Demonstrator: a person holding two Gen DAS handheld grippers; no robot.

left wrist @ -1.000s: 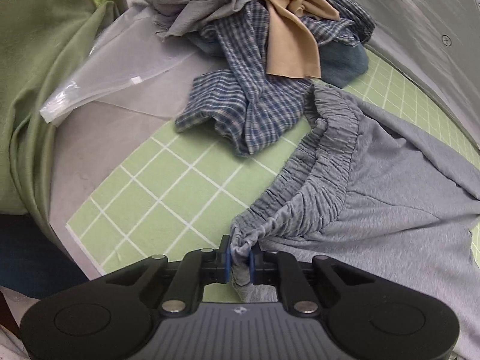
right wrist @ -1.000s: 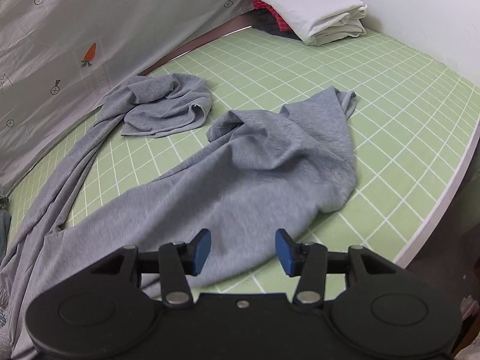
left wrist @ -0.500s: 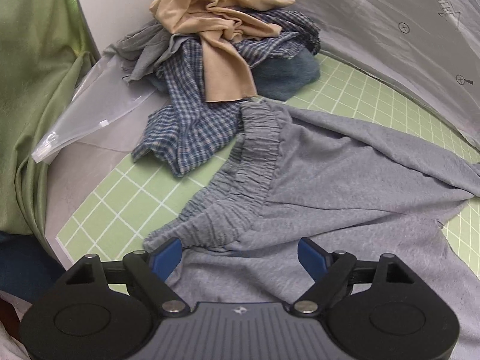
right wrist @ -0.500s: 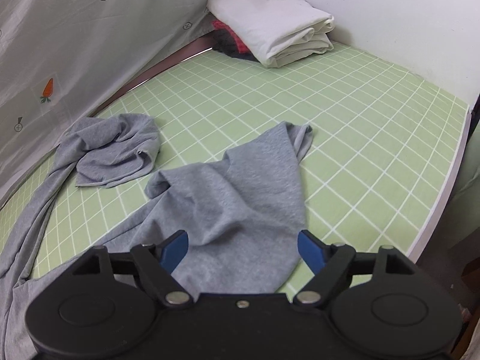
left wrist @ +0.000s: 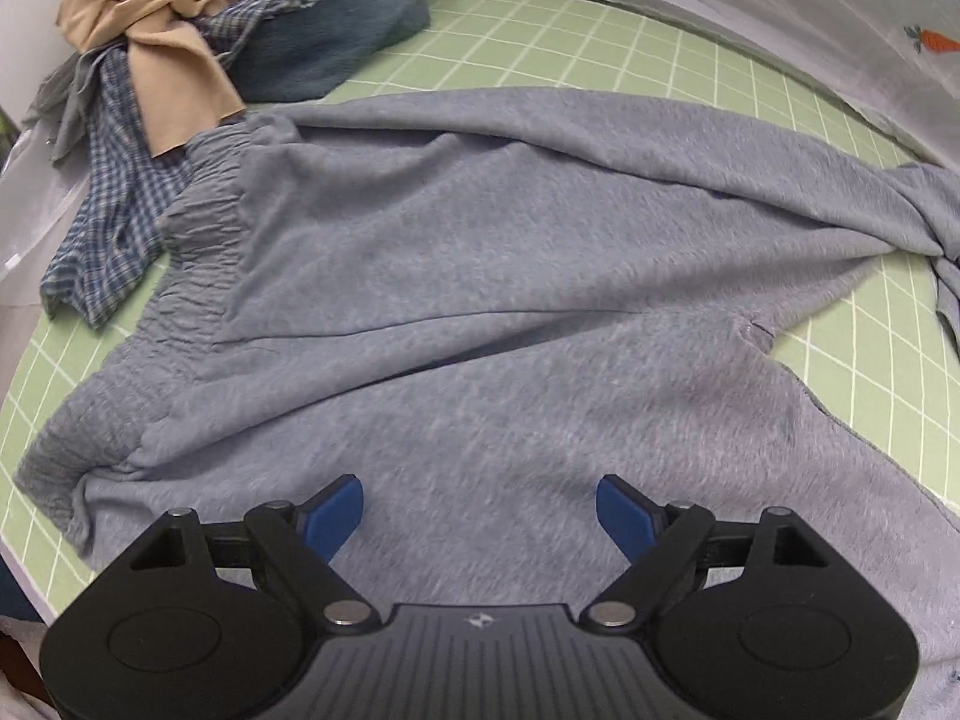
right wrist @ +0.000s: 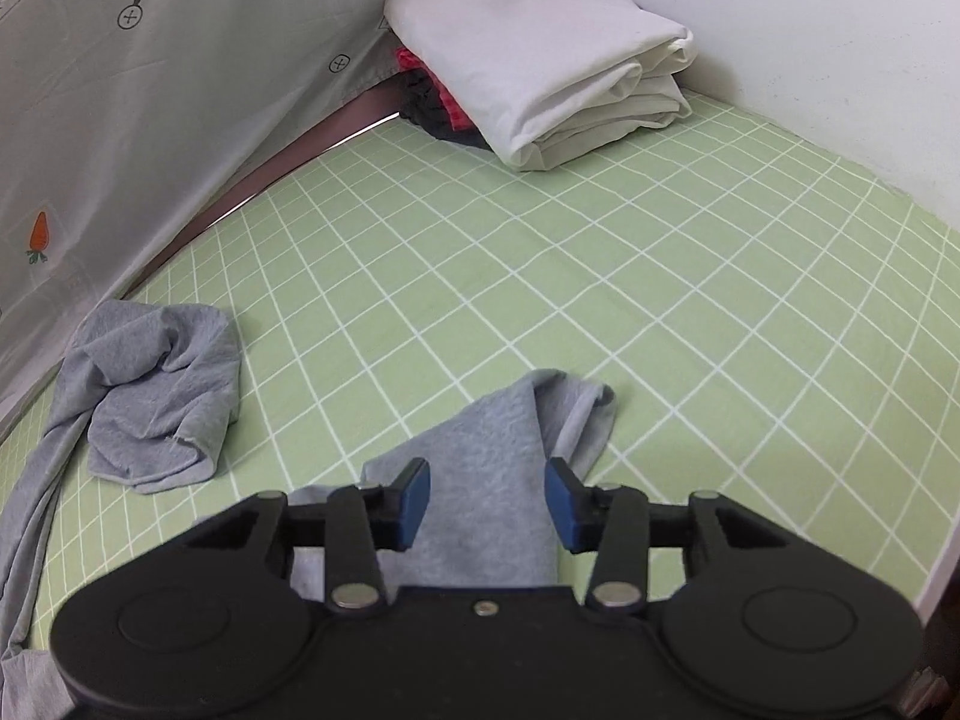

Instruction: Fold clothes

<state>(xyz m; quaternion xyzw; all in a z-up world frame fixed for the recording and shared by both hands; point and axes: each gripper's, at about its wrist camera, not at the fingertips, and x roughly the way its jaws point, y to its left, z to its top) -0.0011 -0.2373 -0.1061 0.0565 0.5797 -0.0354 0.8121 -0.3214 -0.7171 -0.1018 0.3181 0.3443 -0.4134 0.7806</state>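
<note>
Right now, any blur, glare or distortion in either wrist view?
Left wrist: grey pants smeared with motion blur, grid lines on the green mat bow from fisheye, dark vignette corners. Right wrist: sharper, no glare, soft even light; mat edge curves, left claw and right claw both crisp.

Grey trousers (left wrist: 480, 276) soft matt knit; green grid mat (right wrist: 600, 276) smooth matt

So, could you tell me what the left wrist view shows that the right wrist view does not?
Only the left wrist view shows the elastic waistband and the pile of unfolded clothes. Only the right wrist view shows the folded white stack and both crumpled leg ends. Both show the grey trousers on the green grid mat and an open gripper: left, right.
</note>
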